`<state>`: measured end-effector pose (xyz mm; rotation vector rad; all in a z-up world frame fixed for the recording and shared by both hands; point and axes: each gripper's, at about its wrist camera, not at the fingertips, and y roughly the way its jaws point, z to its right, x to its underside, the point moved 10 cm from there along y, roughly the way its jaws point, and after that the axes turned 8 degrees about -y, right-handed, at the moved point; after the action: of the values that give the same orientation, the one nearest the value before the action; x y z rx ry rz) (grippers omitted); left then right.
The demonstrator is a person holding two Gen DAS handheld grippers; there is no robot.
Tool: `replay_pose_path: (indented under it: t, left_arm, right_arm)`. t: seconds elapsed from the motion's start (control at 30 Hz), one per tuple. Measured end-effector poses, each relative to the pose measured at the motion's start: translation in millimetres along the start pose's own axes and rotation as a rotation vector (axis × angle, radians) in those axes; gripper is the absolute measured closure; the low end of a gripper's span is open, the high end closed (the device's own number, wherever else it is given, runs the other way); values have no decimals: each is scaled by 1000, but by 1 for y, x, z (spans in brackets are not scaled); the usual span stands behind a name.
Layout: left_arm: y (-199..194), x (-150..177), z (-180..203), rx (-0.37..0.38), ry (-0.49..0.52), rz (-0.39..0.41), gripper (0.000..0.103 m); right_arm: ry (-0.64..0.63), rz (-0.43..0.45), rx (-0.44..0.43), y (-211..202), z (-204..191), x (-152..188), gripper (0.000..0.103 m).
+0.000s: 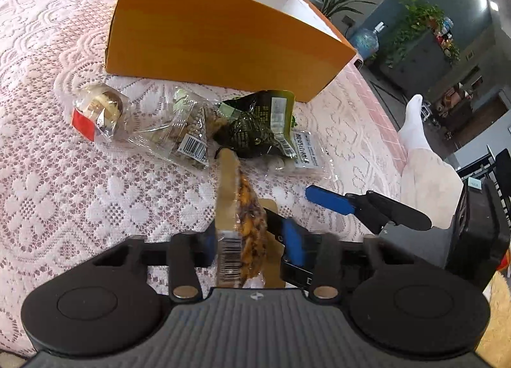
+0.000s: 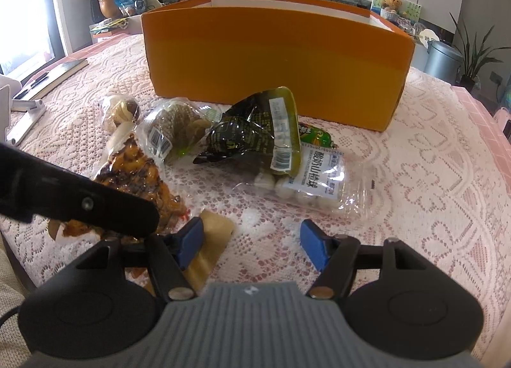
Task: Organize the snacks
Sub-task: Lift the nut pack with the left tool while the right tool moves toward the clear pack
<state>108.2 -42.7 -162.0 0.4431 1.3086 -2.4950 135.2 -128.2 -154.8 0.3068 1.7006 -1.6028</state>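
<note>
My left gripper (image 1: 250, 242) is shut on a clear packet of orange-brown snack (image 1: 246, 208), held on edge between its blue pads, with the barcode end near the camera. In the right wrist view the same packet (image 2: 137, 173) sits under the left gripper's black finger (image 2: 95, 205). My right gripper (image 2: 252, 243) stands open over the lace cloth with nothing between its pads. Further on lie a dark green packet (image 2: 252, 135), a clear bag of white balls (image 2: 316, 183), a clear bag of brown pieces (image 2: 175, 128) and a small red-labelled packet (image 1: 95, 112). An open orange box (image 2: 274, 58) stands behind them.
A small green sausage (image 2: 316, 135) lies by the box's front wall. A metal stand (image 2: 25, 106) sits at the table's left edge. A person's leg in a white sock (image 1: 415, 131) is beyond the table's right edge. A grey bin (image 2: 442, 58) stands behind.
</note>
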Motion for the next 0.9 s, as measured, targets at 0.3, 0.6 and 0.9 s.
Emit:
replay_pose_path:
  t: [0.3, 0.6, 0.9]
  left_arm:
    - [0, 3, -10, 9, -95, -4, 74]
    - [-45, -17, 2, -24, -9, 128, 75]
    - [-100, -52, -17, -117, -10, 338, 75]
  right_arm:
    - [1, 4, -2, -1, -1, 0, 35]
    - [-14, 78, 17, -24, 0, -12, 39]
    - [-130, 138, -32, -23, -24, -57, 40]
